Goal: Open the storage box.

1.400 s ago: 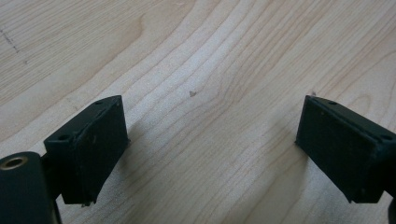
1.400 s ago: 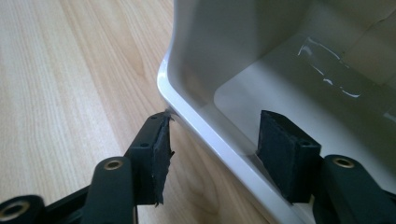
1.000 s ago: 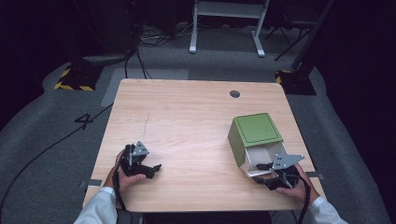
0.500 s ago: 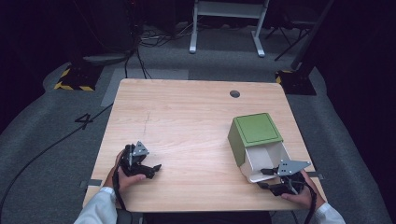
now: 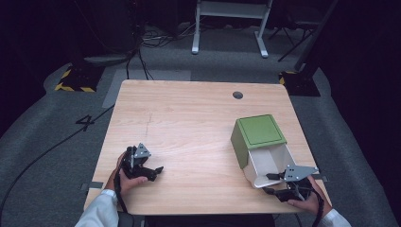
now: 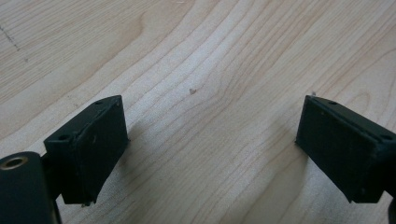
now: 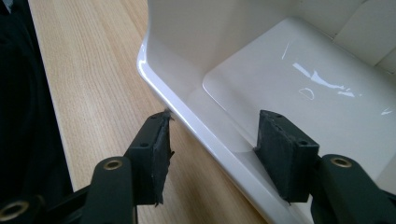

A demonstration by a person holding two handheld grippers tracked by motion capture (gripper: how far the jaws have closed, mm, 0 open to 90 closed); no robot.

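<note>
One bin (image 5: 265, 156) tipped, mouth facing person

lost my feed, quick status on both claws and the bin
Left claw open, resting on bare table. Right claw open, jaws astride the near rim of the bin, not yet closed. Bin on its side, nothing in the way.

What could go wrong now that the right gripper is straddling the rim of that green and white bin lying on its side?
The right gripper is open, with one jaw inside and one outside the glossy white rim; closing there could let it slip. The bin lies near the table edge, so a tug toward the person might pull it off.
</note>
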